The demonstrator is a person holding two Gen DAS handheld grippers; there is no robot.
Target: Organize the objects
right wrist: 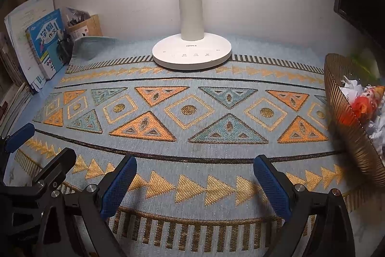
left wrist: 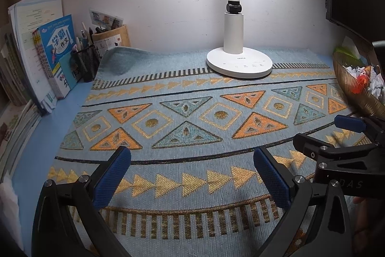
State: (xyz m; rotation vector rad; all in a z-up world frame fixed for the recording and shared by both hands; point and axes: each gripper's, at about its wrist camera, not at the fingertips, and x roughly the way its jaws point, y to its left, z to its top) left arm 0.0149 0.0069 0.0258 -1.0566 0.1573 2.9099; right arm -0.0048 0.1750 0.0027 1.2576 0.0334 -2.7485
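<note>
Holding crumpled paper [right wrist: 351, 88], the gold basket [right wrist: 346, 112] sits beside both wide-open, empty claws, left [left wrist: 192, 175] and right [right wrist: 195, 184].

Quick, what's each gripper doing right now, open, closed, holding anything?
Left gripper: open, holding nothing, above the mat.
Right gripper: open, holding nothing, above the same mat.

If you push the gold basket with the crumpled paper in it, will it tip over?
Probably it slides or rocks first. The gold basket has thin ribbed walls flaring outward, so it looks light. The crumpled paper inside adds little weight, and a push near the rim might tilt it.
</note>
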